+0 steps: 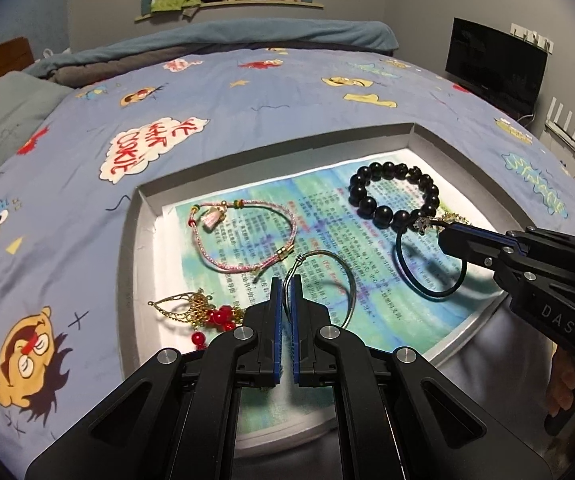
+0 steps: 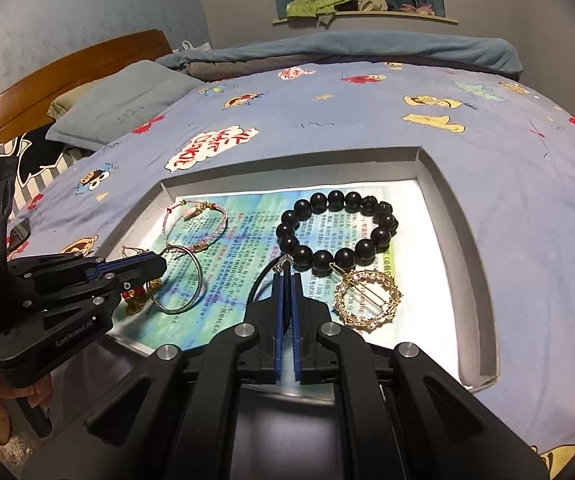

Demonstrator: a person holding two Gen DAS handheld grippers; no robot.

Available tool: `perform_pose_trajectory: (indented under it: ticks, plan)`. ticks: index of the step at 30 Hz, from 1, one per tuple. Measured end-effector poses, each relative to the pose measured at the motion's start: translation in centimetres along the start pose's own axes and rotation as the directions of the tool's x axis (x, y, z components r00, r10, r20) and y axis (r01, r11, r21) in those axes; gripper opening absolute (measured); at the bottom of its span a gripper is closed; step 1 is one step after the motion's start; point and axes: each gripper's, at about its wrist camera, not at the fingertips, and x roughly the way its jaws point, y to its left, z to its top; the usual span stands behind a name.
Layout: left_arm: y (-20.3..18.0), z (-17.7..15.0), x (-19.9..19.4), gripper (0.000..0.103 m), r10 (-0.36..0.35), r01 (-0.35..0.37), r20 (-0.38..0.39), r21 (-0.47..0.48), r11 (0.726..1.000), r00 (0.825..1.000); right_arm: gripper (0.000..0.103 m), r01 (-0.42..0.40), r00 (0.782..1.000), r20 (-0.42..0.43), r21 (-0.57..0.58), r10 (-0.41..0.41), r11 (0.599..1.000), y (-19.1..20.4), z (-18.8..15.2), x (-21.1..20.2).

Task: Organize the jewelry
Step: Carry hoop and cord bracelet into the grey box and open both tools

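Now, bed [image 1: 247, 92]: blue cartoon-print sheet, with my shallow grey tray on it.
Tray [image 1: 139, 240]: lined with a printed paper sheet [image 1: 327, 216]; all the jewelry lies on that sheet.
My left gripper [image 1: 286, 292]: jaws narrowed onto the thin silver wire bangle [image 1: 351, 280], pinching it near its twisted clasp; most of the hoop lies to the right of the fingers.
My right gripper [image 2: 286, 284]: jaws nearly together, clamped on the black cord loop [image 1: 427, 280] close to its small silver charm [image 1: 421, 223]; in the left wrist view the loop hangs out below the fingertips.
Black bead bracelet [image 2: 335, 232]: flat on the paper, just beyond the right gripper's tips.
Gold ring clip [image 2: 367, 296]: beside the right gripper, touching the beads at its bar end.
Pink braided bracelet [image 1: 247, 236]: far left part of the tray, beyond the bangle.
Gold and red bead ornament [image 1: 203, 312]: near left corner, just beside my left gripper.
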Motion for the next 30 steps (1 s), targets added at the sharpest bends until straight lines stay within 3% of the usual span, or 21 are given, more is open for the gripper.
perform_pose_trajectory:
  ticks: [10, 27, 30]
  plan:
    - [-0.2, -0.2, 0.9, 0.005, 0.028, -0.027, -0.028, 0.021, 0.999, 0.999, 0.004, 0.036, 0.999, -0.019, -0.049, -0.037, 0.998, 0.8, 0.0, 0.9]
    - [-0.5, -0.1, -0.4, 0.005, 0.035, -0.035, 0.008, 0.024, 0.999, 0.999, 0.006, 0.024, 1.000, -0.008, -0.033, -0.024, 0.999, 0.2, -0.2, 0.3]
    - [-0.5, -0.2, -0.7, 0.006, 0.038, -0.039, 0.008, 0.027, 0.999, 0.999, 0.016, 0.021, 1.000, 0.001, -0.024, -0.021, 0.999, 0.0, -0.2, -0.3]
